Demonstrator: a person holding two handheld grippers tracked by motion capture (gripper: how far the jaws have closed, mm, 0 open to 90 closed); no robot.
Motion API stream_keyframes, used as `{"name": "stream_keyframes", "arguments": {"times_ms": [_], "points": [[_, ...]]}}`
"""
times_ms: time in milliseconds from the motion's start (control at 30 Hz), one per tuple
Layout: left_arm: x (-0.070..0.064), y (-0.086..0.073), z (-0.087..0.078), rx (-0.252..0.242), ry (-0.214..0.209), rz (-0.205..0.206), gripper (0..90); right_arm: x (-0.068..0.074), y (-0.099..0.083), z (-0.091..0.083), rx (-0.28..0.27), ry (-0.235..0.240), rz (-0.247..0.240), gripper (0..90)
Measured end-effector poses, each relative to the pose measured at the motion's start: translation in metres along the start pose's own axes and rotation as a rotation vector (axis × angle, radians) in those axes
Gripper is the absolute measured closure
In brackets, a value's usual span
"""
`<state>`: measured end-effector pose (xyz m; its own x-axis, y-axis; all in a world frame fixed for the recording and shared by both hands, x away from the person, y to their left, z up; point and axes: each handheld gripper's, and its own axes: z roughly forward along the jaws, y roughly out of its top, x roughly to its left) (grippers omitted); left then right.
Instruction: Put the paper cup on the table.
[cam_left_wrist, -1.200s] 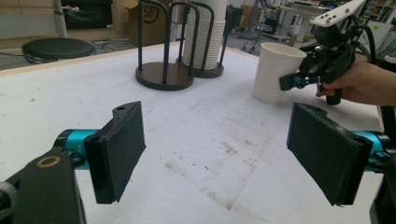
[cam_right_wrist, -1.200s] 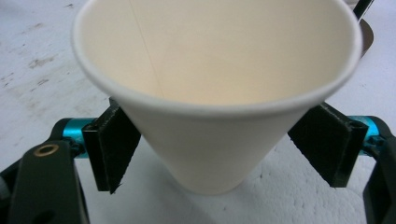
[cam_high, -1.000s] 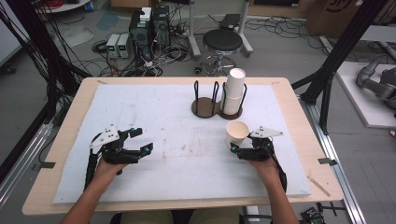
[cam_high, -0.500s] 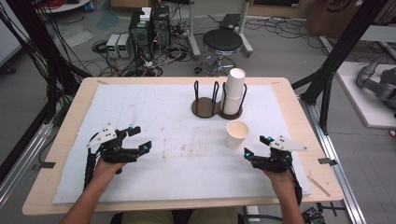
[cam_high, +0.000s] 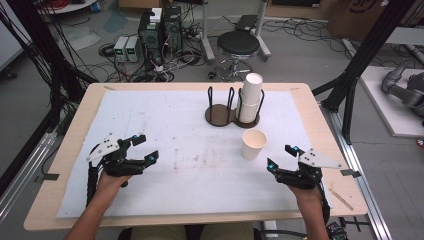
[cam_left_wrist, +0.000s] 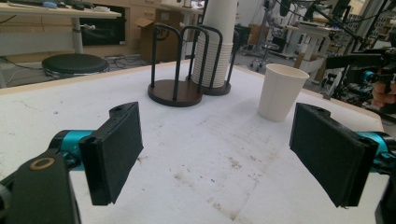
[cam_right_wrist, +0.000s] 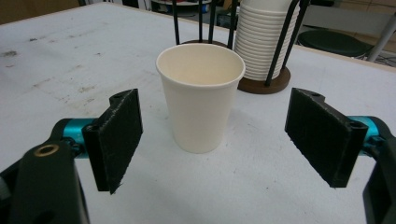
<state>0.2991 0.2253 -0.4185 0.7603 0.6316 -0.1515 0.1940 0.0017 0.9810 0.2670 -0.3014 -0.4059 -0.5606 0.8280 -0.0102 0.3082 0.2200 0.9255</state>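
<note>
My right gripper (cam_high: 282, 157) sits near the table's right edge, jaws spread wide and empty. The cup (cam_high: 253, 144) stands upright on the white mat (cam_high: 175, 130), just ahead of those jaws and apart from them, in front of the rack (cam_high: 223, 107) that holds the cup stack (cam_high: 250, 97). My left gripper (cam_high: 143, 148) rests on the mat at the left, well apart from the cup, jaws also wide open, holding nothing
</note>
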Motion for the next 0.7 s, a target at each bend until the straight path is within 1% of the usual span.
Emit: {"name": "stream_keyframes", "arguments": {"times_ms": [200,400,700], "points": [[-0.0046,0.0015,-0.0032,-0.006,-0.001,0.017,17.1,0.0027,0.0004,-0.0021,0.002,-0.002,0.005,19.5],[-0.0032,0.0019,-0.0058,-0.013,0.004,0.013,17.1,0.003,0.0012,-0.0038,-0.002,-0.011,-0.001,19.5],[-0.0016,0.0012,-0.0043,-0.014,0.008,0.009,17.1,0.0011,-0.0006,-0.0028,0.01,-0.012,-0.003,19.5]]}}
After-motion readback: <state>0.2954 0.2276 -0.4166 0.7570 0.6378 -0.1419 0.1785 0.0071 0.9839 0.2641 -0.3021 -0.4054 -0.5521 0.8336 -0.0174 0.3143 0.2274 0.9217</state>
